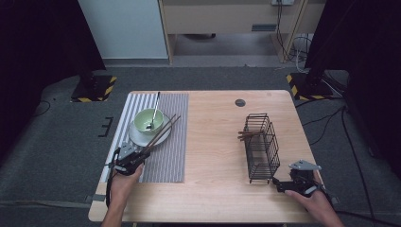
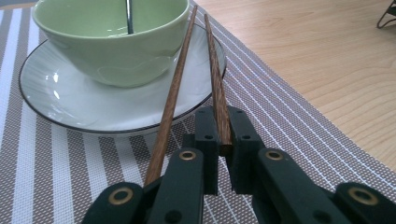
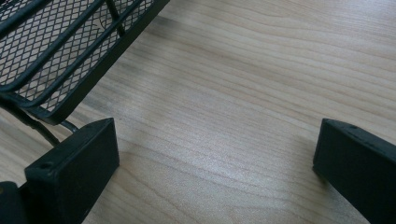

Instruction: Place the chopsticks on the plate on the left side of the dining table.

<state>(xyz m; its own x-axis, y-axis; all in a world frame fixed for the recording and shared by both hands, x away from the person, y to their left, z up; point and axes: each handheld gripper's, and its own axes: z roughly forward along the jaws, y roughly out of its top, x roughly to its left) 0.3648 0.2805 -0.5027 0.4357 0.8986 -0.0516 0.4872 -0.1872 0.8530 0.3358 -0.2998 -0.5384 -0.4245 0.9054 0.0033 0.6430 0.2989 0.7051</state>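
Wood grain, pale and bare, runs across most of your desk point(image 1: 213, 142), and the striped grey placemat point(image 1: 168, 142) covers the nine o'clock side. On that mat sits the white plate point(image 1: 137, 137) with the green bowl point(image 1: 148, 120) on it, a metal spoon point(image 1: 155, 109) standing in the bowl.

Your left tool point(image 2: 223, 140), down at seven o'clock, is clamped tight on one of the brown chopsticks point(image 2: 215, 79); the second stick runs just beside it, passing left of the jaws, and whether it is pinched too I cannot tell. Both sticks slant up toward one o'clock over the plate's rim, next to the bowl.

Your right tool point(image 3: 215, 163) rests at five o'clock with its jaws spread wide, nothing between them but bare wood. Just beside it stands the black wire basket point(image 1: 261, 146), more brown sticks poking out at its far end.

Around the desk: grey carpet, dark curtains on both sides, yellow-black striped stand feet point(image 1: 94, 87) at eleven and one o'clock, cables trailing at two.
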